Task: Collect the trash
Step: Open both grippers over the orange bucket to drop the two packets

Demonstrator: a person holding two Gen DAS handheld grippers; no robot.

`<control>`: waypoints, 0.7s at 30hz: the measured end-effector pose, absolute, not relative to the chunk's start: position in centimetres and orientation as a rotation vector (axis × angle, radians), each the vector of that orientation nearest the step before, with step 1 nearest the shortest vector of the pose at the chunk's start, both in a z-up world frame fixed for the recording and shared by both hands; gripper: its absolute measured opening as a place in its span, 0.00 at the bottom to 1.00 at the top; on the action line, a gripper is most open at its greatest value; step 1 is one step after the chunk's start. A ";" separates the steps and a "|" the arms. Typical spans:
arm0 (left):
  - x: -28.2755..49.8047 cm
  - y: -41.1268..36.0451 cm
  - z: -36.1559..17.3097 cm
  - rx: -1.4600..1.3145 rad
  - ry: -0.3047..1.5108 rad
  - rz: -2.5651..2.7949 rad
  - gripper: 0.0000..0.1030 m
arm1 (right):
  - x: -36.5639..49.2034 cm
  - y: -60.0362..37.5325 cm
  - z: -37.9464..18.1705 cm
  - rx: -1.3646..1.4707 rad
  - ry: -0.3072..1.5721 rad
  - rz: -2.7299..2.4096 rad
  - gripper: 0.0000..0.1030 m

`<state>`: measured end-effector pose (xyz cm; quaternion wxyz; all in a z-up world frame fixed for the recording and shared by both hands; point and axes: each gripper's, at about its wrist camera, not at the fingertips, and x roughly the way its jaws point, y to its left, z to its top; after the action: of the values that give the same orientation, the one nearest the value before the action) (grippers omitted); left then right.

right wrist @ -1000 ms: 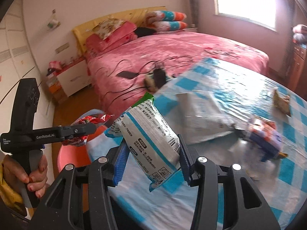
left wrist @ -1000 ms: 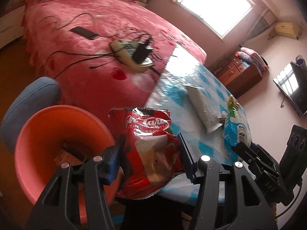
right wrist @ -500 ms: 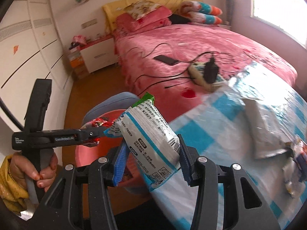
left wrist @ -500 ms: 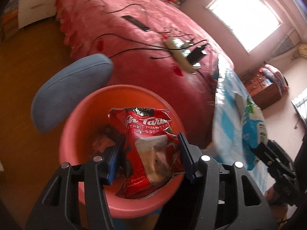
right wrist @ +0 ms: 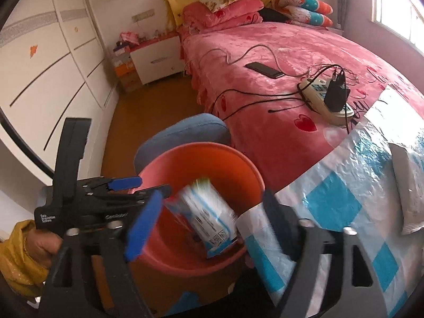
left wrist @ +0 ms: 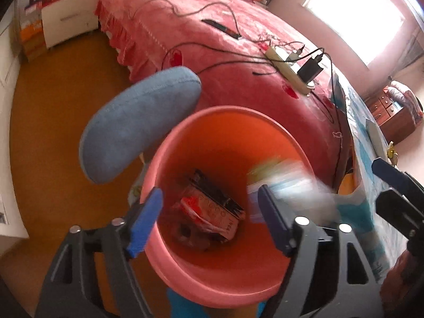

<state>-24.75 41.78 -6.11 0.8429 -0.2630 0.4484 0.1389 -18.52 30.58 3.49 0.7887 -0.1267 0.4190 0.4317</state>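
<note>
over the pink bin (right wrist: 246, 169) we spread both grippers, left (left wrist: 209, 220) and right (right wrist: 209, 220), jaws opening, so the blue-white packet (right wrist: 209, 214) (blurred, at six o'clock) drops in.

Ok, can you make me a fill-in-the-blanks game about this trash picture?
1. The pink bucket already holds a ____ packet.
2. A white and blue packet is dropping into the ____.
3. The phone lies on the ____.
4. The left gripper holds ____.

Missing words: red; bucket; bed; nothing
</note>
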 end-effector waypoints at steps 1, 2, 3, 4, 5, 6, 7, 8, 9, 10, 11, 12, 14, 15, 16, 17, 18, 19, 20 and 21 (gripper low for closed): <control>-24.7 41.7 -6.0 -0.547 0.943 0.295 0.77 | -18.4 30.4 3.5 -0.263 0.901 0.924 0.84; -24.8 41.7 -5.8 -0.525 0.937 0.305 0.78 | -18.2 30.0 3.6 -0.250 0.902 0.917 0.84; -24.9 41.5 -5.6 -0.503 0.931 0.315 0.79 | -18.0 29.6 3.7 -0.234 0.901 0.904 0.84; -24.8 41.4 -5.5 -0.489 0.926 0.320 0.79 | -17.9 29.4 3.8 -0.227 0.900 0.896 0.85; -24.8 41.3 -5.3 -0.479 0.922 0.321 0.79 | -17.8 28.9 3.8 -0.217 0.895 0.881 0.86; -24.8 41.3 -5.3 -0.473 0.921 0.320 0.80 | -17.7 28.5 3.8 -0.213 0.893 0.873 0.86; -24.7 41.2 -5.3 -0.474 0.921 0.317 0.80 | -17.6 28.2 3.8 -0.209 0.893 0.864 0.86; -24.6 41.2 -5.3 -0.475 0.921 0.316 0.80 | -17.5 27.8 3.8 -0.205 0.895 0.854 0.86; -24.5 41.1 -5.4 -0.476 0.922 0.315 0.80 | -17.3 27.3 3.7 -0.199 0.896 0.844 0.86; -24.5 41.1 -5.4 -0.475 0.923 0.313 0.80 | -17.2 26.9 3.7 -0.192 0.897 0.834 0.86; -24.3 40.9 -5.4 -0.472 0.924 0.313 0.80 | -17.1 26.5 3.6 -0.184 0.899 0.825 0.86; -24.2 40.8 -5.5 -0.468 0.927 0.311 0.80 | -17.1 26.2 3.5 -0.178 0.901 0.819 0.86; -24.1 40.4 -5.4 -0.458 0.929 0.305 0.80 | -16.9 25.5 3.3 -0.160 0.908 0.805 0.87; -24.0 40.1 -5.4 -0.452 0.928 0.298 0.80 | -16.8 25.1 3.2 -0.149 0.913 0.798 0.87; -23.9 39.9 -5.4 -0.449 0.928 0.293 0.80 | -16.7 24.8 3.1 -0.143 0.917 0.790 0.87; -23.8 39.7 -5.4 -0.446 0.927 0.289 0.80 | -16.6 24.4 2.9 -0.135 0.921 0.781 0.87; -23.7 39.5 -5.4 -0.441 0.926 0.284 0.80 | -16.5 24.0 2.9 -0.128 0.925 0.773 0.87; -23.6 39.3 -5.3 -0.437 0.924 0.279 0.80 | -16.4 23.6 2.8 -0.122 0.927 0.766 0.87; -23.4 39.0 -5.3 -0.435 0.923 0.272 0.80 | -16.4 23.3 2.8 -0.120 0.928 0.760 0.87; -23.2 38.8 -5.3 -0.434 0.922 0.266 0.80 | -16.3 22.8 2.7 -0.116 0.929 0.750 0.87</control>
<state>-23.23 38.80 -5.28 0.8644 -0.2073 0.4401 0.1271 -16.26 22.80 2.75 0.8255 -0.0545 0.4370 0.3530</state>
